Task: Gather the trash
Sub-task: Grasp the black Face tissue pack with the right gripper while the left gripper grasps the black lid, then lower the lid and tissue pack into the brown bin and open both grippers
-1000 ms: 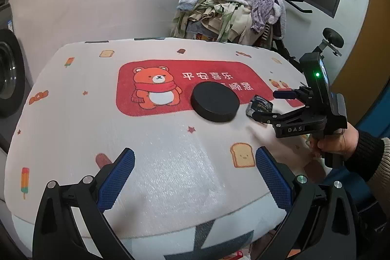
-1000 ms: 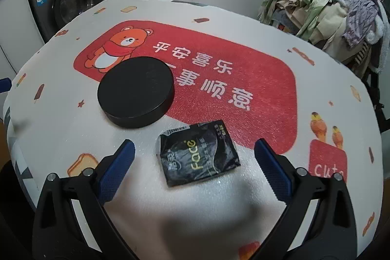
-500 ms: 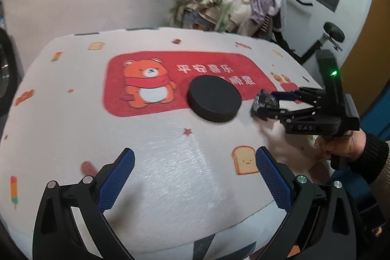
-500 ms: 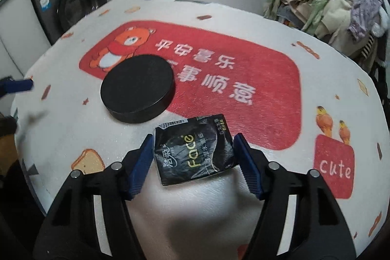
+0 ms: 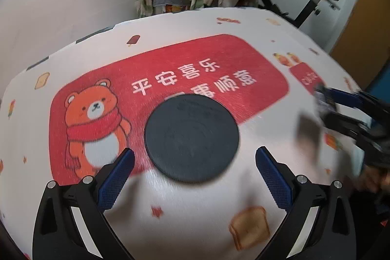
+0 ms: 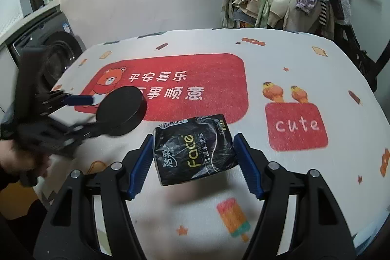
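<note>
Since a sec ago the left gripper has been closing in on the black disc, which is now sitting btw its fingers; jaws are gaping wide w/ pads clear of the rim, nothing gripped. Probably straddling it to pick it up or pop it open as the trash bin, tho that's my guess. Tablecloth is lying under everything. Moving right, the right gripper is clamping the black tissue wrapper and has it lifted off the cloth, its shadow falling below. Both blue pads are pressing the pack's short edges, so it's hanging flat ahead of the fingers, just right of the disc, ready for dropping.
</note>
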`<state>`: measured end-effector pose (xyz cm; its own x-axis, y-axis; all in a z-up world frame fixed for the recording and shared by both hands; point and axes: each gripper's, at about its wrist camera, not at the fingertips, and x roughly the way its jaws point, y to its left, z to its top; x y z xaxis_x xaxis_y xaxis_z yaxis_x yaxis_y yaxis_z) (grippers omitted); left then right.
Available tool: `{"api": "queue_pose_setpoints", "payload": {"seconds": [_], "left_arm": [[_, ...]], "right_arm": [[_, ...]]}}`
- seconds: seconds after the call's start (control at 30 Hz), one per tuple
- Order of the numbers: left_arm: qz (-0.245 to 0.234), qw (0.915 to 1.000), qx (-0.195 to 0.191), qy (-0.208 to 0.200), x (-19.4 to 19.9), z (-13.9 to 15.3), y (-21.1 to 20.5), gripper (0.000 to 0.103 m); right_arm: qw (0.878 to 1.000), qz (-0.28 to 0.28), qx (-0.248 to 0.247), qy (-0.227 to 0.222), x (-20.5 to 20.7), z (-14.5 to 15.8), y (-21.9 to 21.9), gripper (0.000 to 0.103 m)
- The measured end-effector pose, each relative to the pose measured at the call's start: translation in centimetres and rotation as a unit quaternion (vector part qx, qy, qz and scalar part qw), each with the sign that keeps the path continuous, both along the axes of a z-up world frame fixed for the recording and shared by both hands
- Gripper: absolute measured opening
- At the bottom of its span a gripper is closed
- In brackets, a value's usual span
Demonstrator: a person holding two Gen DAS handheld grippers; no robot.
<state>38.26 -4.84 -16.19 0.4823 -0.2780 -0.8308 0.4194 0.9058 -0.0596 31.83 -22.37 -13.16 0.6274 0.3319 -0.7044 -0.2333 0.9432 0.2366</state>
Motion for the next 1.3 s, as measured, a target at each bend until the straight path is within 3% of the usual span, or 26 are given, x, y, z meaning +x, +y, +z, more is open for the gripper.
{"api": "queue_pose_setpoints", "payload": {"seconds": [0.23, 0.33, 0.4, 0.53, 0.9, 1.3], "left_arm": [[0.01, 0.9993, 0.028, 0.023, 2.4, -1.4, -1.4, 0.097], [0.023, 0.9987, 0.005, 0.044, 3.0, -1.9, -1.3, 0.097], [0.029, 0.9989, 0.009, 0.037, 2.8, -1.8, -1.3, 0.092], [0.022, 0.9995, 0.013, 0.02, 1.3, -0.9, -0.9, 0.091], [0.002, 0.9994, -0.034, -0.005, -8.7, 3.3, 1.9, 0.091], [-0.018, 0.9981, -0.057, -0.012, -22.1, 3.9, 4.0, 0.091]], "right_arm": [[1.0, -0.014, 0.023, 0.001, -1.6, 0.1, -0.9, 0.067], [1.0, -0.014, 0.023, 0.0, -2.0, 0.1, -0.9, 0.067], [1.0, -0.015, 0.024, 0.001, -2.3, 0.2, -0.9, 0.067], [0.999, -0.016, 0.029, -0.001, -3.2, 0.6, -1.0, 0.067], [0.999, -0.008, 0.033, -0.011, -6.9, 2.3, 0.3, 0.067], [1.0, 0.007, 0.016, -0.019, -13.3, 3.8, 2.2, 0.067]]}}
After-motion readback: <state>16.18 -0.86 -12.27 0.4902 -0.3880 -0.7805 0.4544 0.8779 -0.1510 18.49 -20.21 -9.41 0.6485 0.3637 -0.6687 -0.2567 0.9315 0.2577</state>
